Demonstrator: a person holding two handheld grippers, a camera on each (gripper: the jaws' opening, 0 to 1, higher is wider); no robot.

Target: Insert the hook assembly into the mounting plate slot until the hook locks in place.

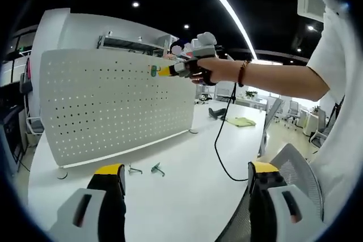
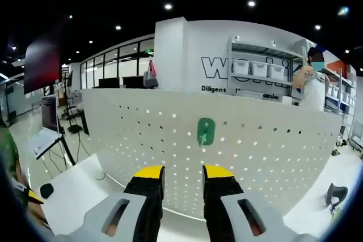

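Two grippers in play, both w/ yellow-tipped black jaws. Left gripper (image 1: 187, 174) hangs back over the white table (image 1: 187, 208), jaws spread wide, nothing between them. Right gripper (image 2: 177, 177) sits up close to the white pegboard (image 2: 255, 145), jaws a narrow gap apart, nothing gripped that I can see.

Green hook (image 2: 205, 131) is on the pegboard face, upper-middle area, just beyond the right gripper's jaw tips and apart from them; can't tell if it's fully locked into the holes. In the left gripper view the same green hook (image 1: 153, 71) shows near the pegboard (image 1: 113, 106) top edge, w/ the right gripper (image 1: 170, 71) nose pointing at it from the right, held by the person's hand (image 1: 207, 72), beaded bracelet (image 1: 243, 73) on the wrist, black cable (image 1: 221, 140) drooping down to the table.

Pegboard stands upright on the table on small round feet. On the tabletop just in front of it: a spare green hook (image 1: 157, 168) lying flat and a grey metal hook (image 1: 134, 169) just beside it, both near the left gripper's left jaw tip, not touching it.

Bkgd: open office, shelving w/ white bins (image 2: 258, 69), another person (image 2: 312, 83) standing by the shelves, mesh chair (image 1: 300, 174) at table edge.
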